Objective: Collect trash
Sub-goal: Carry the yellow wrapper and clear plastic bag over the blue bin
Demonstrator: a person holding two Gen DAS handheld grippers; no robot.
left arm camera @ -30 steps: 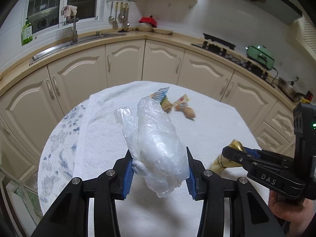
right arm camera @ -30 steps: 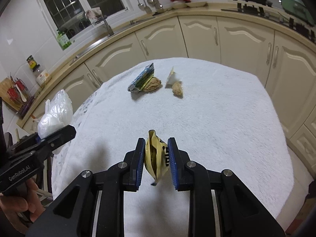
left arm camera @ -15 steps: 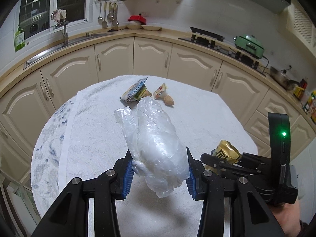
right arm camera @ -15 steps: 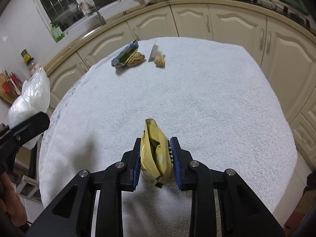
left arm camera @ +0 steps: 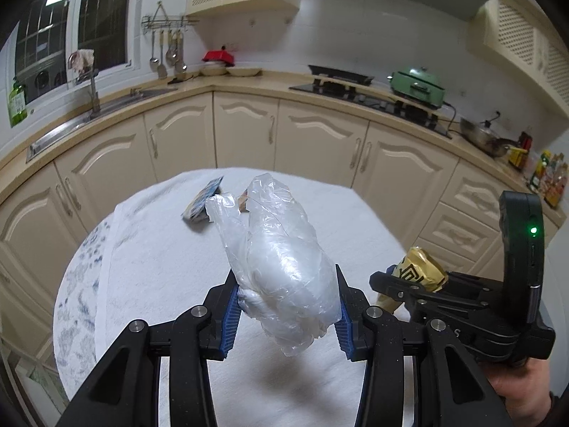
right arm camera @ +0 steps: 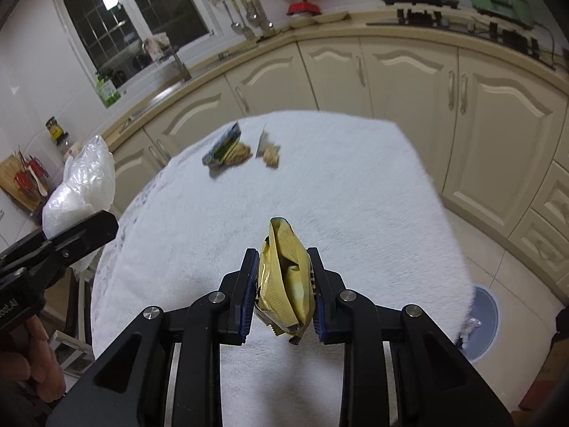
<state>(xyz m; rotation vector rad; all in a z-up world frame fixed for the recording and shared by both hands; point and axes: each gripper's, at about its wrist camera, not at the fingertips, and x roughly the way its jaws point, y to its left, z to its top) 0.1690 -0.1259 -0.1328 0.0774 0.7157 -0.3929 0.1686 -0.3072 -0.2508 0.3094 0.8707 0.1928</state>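
white towel-covered table amid cream kitchen cabinets; left fingers clamp a plastic bag, right fingers a gold wrapper.

Left tongs clamping clear plastic bag, right tongs gripping gold wrapper

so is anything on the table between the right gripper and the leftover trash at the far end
Nothing visible. The right gripper is shut on a yellow wrapper, and only bare white cloth lies between it and the blue packet and the crumpled scraps beyond. The left gripper, holding the plastic bag, sits off to the side.
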